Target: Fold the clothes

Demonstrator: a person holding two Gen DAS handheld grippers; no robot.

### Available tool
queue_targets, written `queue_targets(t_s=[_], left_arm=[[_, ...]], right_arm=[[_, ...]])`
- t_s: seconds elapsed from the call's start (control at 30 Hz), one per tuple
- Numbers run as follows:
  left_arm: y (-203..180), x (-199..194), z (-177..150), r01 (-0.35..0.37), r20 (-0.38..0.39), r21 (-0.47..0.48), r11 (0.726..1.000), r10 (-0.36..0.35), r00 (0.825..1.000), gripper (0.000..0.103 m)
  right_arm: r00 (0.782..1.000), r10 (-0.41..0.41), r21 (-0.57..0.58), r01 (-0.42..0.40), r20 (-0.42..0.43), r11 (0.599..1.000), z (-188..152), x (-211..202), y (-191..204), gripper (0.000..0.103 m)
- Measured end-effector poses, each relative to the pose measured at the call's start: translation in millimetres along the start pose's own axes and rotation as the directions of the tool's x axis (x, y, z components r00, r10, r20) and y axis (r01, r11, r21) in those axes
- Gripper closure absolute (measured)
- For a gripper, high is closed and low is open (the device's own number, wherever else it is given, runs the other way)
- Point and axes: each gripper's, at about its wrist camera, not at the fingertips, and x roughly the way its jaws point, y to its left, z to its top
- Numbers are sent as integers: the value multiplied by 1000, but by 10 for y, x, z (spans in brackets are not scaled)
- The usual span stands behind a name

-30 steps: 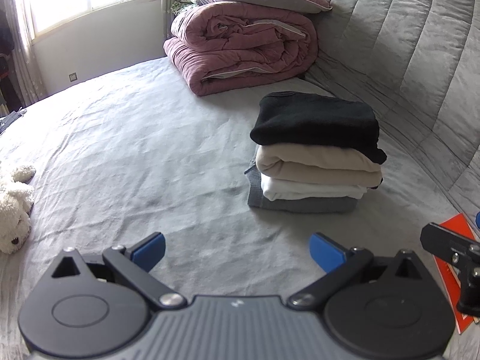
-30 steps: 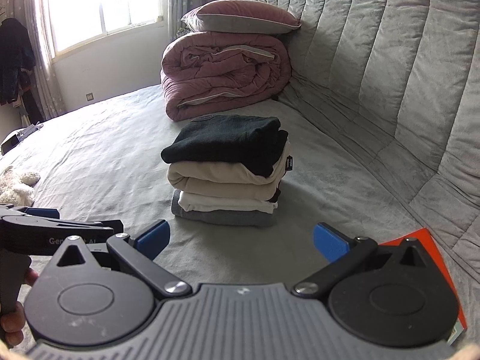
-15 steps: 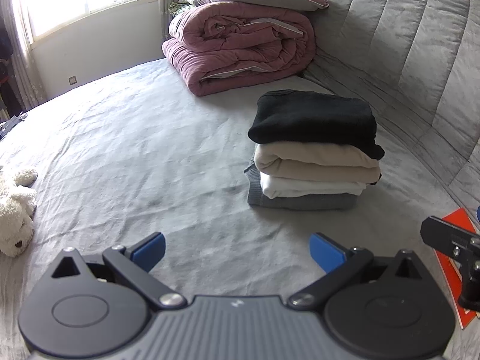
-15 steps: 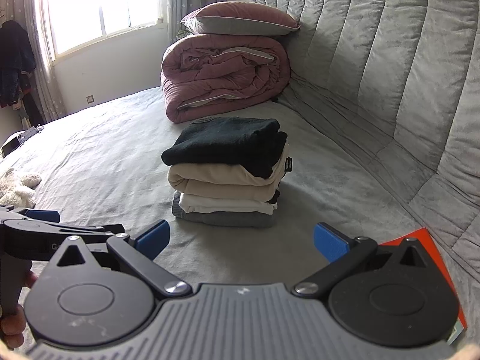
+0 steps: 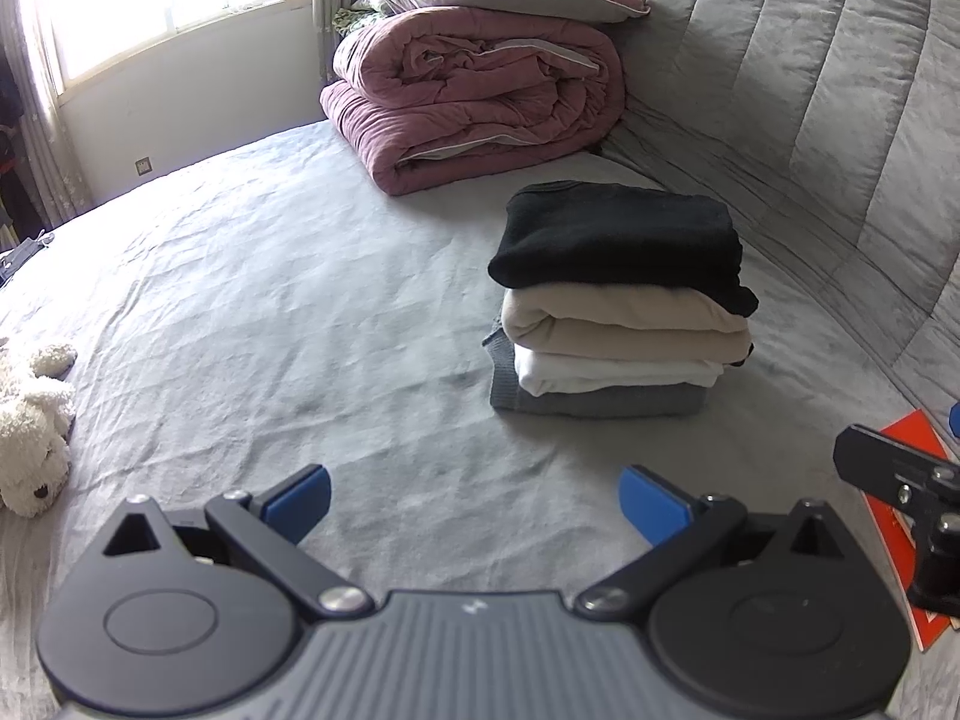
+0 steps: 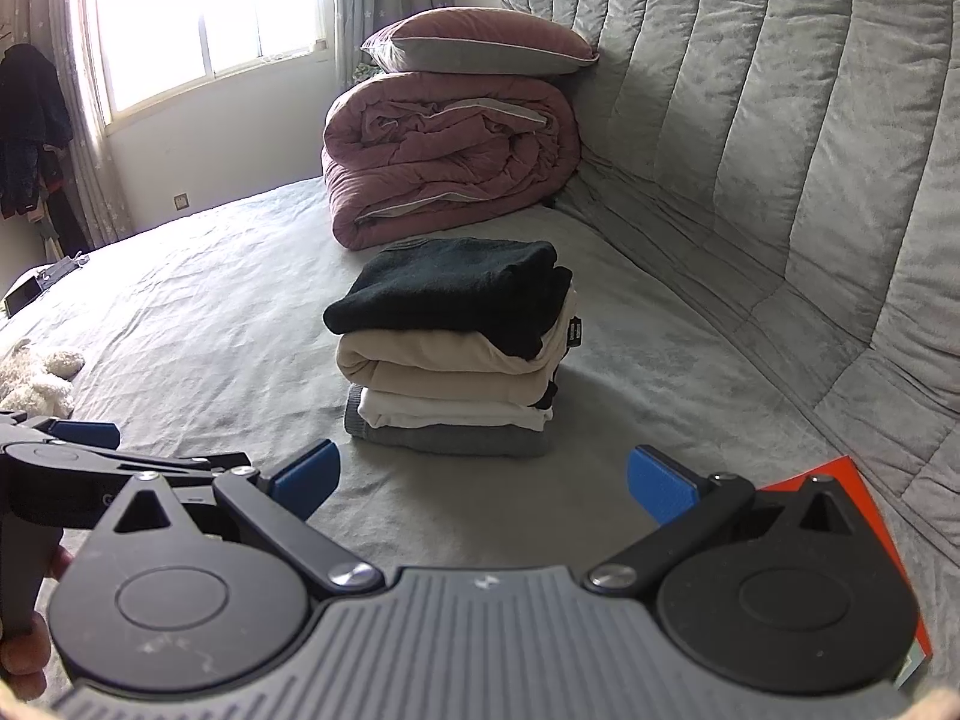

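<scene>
Both tools had eased back slightly, fingers apart and empty; ahead, the folded stack [image 5: 618, 300] could topple if nudged.

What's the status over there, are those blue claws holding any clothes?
Left gripper open, empty. Right gripper open, empty. Folded stack sits on the bed, black garment on top. Nothing in the way.
</scene>
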Motion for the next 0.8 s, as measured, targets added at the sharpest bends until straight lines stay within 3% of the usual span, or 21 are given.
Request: queue_targets(t_s=[0.8], left_arm=[[138,-498,-144,-19,8,-29,999,19,1000,1]], right_arm=[[1000,9,-35,-8,25,999,56,-424,178,0]])
